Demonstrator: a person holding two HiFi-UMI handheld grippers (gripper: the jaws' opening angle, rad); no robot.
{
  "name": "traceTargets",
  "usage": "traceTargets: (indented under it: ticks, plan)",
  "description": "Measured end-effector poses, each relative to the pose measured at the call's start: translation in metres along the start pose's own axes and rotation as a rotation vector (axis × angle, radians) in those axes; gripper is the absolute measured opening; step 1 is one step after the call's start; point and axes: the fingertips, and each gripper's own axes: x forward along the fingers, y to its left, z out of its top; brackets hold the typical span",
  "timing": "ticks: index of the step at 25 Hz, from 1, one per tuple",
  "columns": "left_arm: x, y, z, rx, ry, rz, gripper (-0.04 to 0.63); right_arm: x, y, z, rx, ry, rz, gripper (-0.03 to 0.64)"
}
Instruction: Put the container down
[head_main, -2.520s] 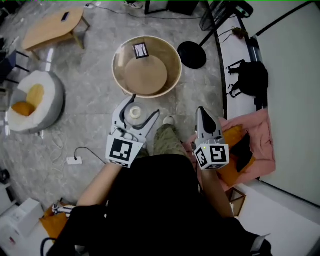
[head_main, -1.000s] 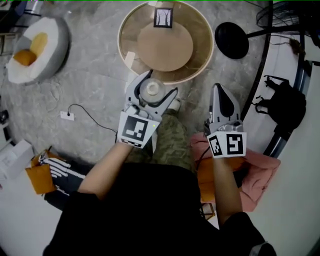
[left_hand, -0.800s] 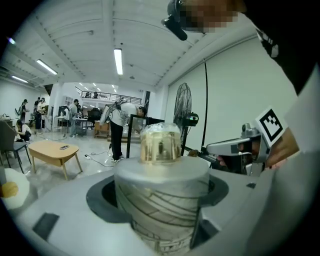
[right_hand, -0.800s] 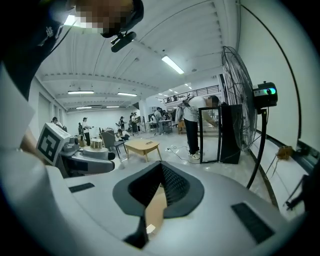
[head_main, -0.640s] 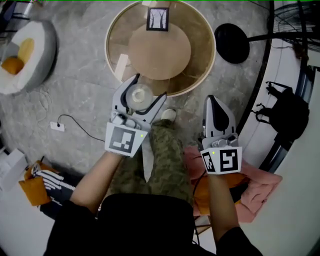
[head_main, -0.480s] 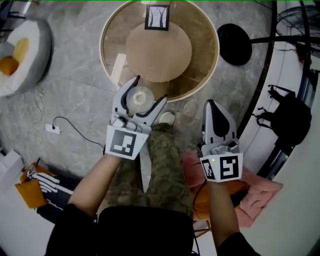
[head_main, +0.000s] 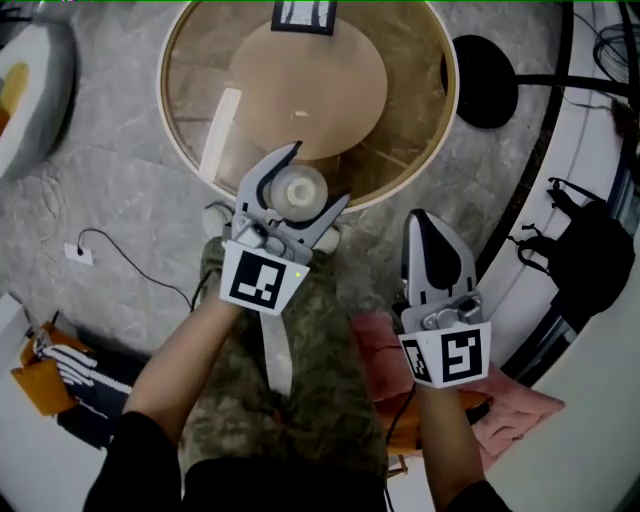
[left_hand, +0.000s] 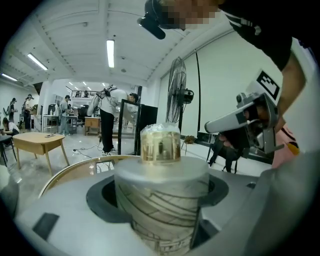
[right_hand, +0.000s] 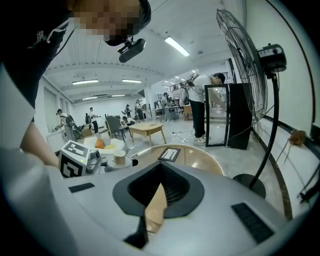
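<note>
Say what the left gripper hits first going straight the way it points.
Likely the round table: the left gripper, shut on the container, points across its near rim toward the glass top. Height is unclear, so it may pass just above.

The small round white container, dark-lined with a golden clear-topped cap, sits upright, clasped between the left gripper's fingers, over the round glass bench's 6 o'clock rim.
</note>
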Motion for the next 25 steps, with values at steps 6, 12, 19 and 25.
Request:
traceTargets:
  ticks: [6, 12, 19, 25]
  plan:
    - [0.043, -0.015, -0.048, 0.008, 0.023, -0.033, 0.350, 0.013, -0.019, -0.049, 0.033, 0.043, 0.007, 0.021]
    - [0.068, -0.006, -0.081, -0.021, 0.051, 0.001, 0.350, 0.030, -0.030, -0.080, 0.042, 0.063, 0.016, 0.021]
    - [0.081, -0.001, -0.104, 0.078, 0.103, 0.050, 0.350, 0.040, -0.036, -0.091, -0.025, 0.090, 0.025, 0.021]
    - [0.086, -0.002, -0.120, 0.064, 0.136, 0.060, 0.350, 0.042, -0.035, -0.104, 0.021, 0.105, 0.034, 0.021]
